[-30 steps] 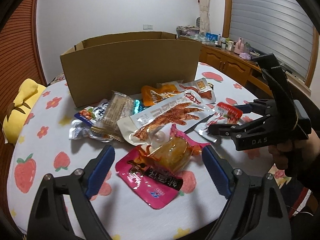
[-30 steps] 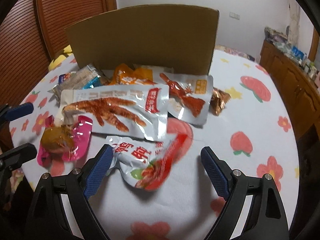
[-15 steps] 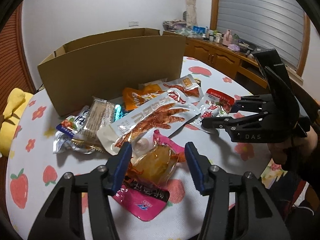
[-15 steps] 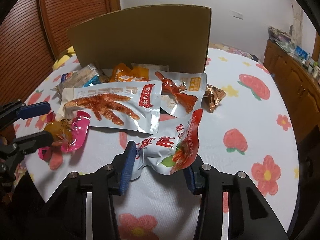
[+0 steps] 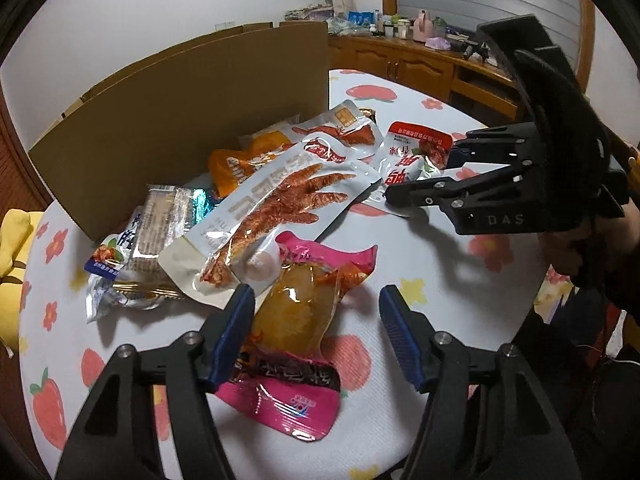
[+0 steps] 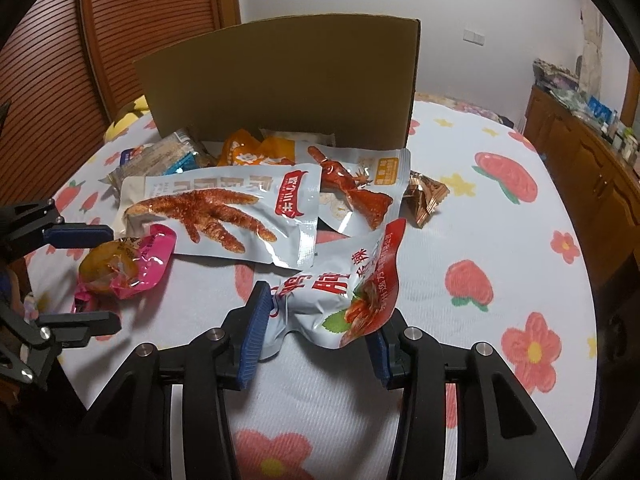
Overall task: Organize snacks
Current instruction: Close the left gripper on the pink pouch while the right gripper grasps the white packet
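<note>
Snack packets lie in a heap before a cardboard box (image 5: 180, 120) on a round table. My left gripper (image 5: 316, 330) straddles a pink packet with a yellow snack (image 5: 296, 320); its left pad touches the packet, its right pad stands apart. My right gripper (image 6: 316, 332) is shut on a crumpled white and red packet (image 6: 344, 288), also seen in the left wrist view (image 5: 408, 156). A large chicken-foot packet (image 6: 224, 212) lies in the middle of the heap.
The box (image 6: 280, 84) stands upright behind the heap. An orange packet (image 6: 256, 150), a cracker packet (image 5: 160, 220) and a bronze foil packet (image 6: 424, 196) lie around. A yellow plush (image 5: 12, 248) sits at the table's left edge. A wooden cabinet (image 5: 420, 68) stands behind.
Both grippers narrowed from wide open. The right one closed on the white and red packet and crumpled it. The left one moved onto the pink packet.
</note>
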Tool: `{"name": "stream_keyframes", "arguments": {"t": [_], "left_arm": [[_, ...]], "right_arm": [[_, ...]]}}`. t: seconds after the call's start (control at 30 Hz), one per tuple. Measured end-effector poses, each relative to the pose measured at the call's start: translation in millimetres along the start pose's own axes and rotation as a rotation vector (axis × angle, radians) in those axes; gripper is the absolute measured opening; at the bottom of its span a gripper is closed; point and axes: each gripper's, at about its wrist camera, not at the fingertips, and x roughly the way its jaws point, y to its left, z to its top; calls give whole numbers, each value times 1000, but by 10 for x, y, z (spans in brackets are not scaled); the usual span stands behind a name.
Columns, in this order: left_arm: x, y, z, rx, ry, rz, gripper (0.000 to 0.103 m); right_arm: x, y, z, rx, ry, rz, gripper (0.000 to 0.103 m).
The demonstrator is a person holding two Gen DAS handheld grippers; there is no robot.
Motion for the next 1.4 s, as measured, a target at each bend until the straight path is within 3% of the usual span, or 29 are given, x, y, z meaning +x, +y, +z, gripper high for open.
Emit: {"name": "stream_keyframes", "arguments": {"t": [0.2, 0.33, 0.37, 0.63, 1.13, 1.4], "left_arm": [[41, -27, -15, 38, 0, 20, 63], [37, -78, -56, 67, -10, 67, 42], [32, -74, -63, 64, -13, 74, 41], [54, -122, -101, 91, -22, 117, 41], [-284, -10, -196, -74, -109, 70, 39], [-374, 73, -244, -115, -127, 66, 39]], "right_arm": [[-2, -1, -2, 1, -1, -1, 44], [2, 1, -1, -1, -1, -3, 44], [3, 1, 0, -2, -1, -3, 44], [1, -4, -4, -1, -1, -3, 44], [-1, -15, -4, 12, -5, 6, 44], [-117, -45, -44, 36, -38, 5, 32]]}}
